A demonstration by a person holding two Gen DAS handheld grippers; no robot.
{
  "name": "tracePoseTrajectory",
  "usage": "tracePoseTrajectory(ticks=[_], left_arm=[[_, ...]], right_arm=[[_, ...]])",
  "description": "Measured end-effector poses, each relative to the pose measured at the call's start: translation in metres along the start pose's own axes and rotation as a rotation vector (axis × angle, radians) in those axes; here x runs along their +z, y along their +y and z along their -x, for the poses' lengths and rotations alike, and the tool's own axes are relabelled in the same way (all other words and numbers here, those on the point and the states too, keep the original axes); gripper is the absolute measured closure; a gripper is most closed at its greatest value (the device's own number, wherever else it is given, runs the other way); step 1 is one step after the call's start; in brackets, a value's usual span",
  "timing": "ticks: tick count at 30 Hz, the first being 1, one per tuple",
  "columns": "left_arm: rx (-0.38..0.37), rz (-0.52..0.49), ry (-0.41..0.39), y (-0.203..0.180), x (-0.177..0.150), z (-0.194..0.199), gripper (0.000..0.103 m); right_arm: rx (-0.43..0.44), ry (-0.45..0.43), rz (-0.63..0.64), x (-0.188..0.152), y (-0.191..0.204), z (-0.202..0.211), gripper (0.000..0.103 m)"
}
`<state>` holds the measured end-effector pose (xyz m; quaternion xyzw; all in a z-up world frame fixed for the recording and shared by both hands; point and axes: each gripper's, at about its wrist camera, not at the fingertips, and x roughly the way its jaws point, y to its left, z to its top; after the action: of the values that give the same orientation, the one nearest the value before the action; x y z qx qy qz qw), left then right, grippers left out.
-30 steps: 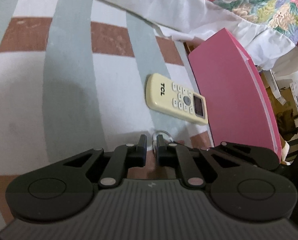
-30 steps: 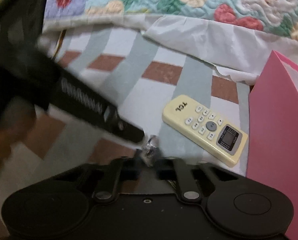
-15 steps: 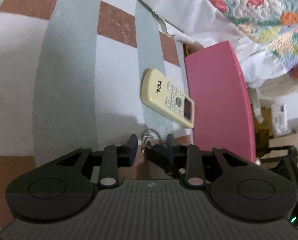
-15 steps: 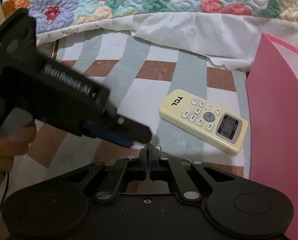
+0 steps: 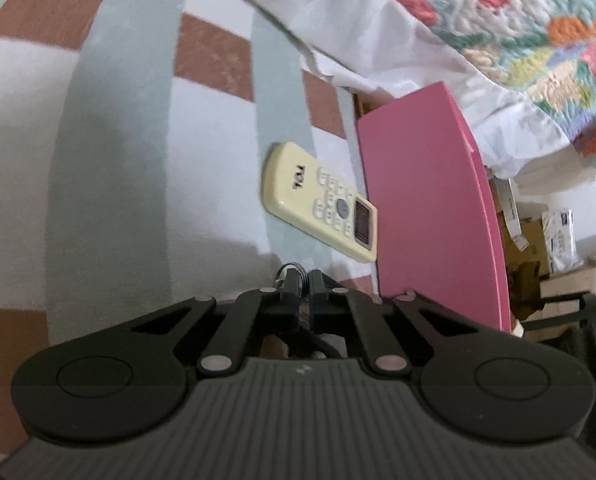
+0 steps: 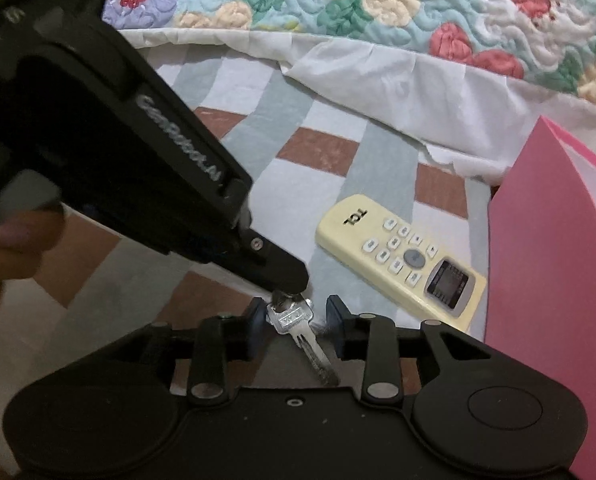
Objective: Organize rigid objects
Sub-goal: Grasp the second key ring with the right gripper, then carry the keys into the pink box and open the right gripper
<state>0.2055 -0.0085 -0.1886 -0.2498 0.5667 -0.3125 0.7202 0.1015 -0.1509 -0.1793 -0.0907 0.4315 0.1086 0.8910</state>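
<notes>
A silver key (image 6: pixel 298 330) hangs from the tips of my left gripper (image 6: pixel 286 280), which is shut on its head and ring. In the left wrist view the left gripper (image 5: pixel 305 280) is shut with the key ring (image 5: pixel 292 270) between its tips. My right gripper (image 6: pixel 296 316) is open, its fingers either side of the key, not touching it. A cream TCL remote (image 6: pixel 401 256) lies on the striped bedsheet (image 6: pixel 337 120), also in the left wrist view (image 5: pixel 321 202). A pink box (image 6: pixel 553 280) stands right of the remote, also in the left wrist view (image 5: pixel 429 208).
A floral quilt (image 6: pixel 377 4) with a white border lies along the far side of the bed. Cardboard boxes and clutter (image 5: pixel 545 236) sit beyond the pink box, off the bed. A hand (image 6: pixel 6 248) holds the left gripper at the left.
The key passed from my right gripper to my left: the right gripper, shut on it half a second ago, has opened, and the left gripper has closed on the key's head.
</notes>
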Motion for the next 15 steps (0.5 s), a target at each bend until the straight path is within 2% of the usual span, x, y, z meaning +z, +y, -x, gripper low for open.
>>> tracePoseTrajectory(ticks=[4, 11, 15], left_arm=[[-0.013, -0.037, -0.006, -0.015, -0.002, 0.013, 0.100], [-0.031, -0.132, -0.048, -0.047, -0.011, 0.038, 0.100], [-0.018, -0.201, -0.079, -0.071, -0.019, 0.053, 0.100]], right_arm=[[0.047, -0.016, -0.061, 0.004, -0.004, 0.015, 0.066], [0.083, -0.097, -0.124, 0.006, -0.008, 0.049, 0.066], [0.101, -0.128, -0.142, 0.008, -0.011, 0.069, 0.066]])
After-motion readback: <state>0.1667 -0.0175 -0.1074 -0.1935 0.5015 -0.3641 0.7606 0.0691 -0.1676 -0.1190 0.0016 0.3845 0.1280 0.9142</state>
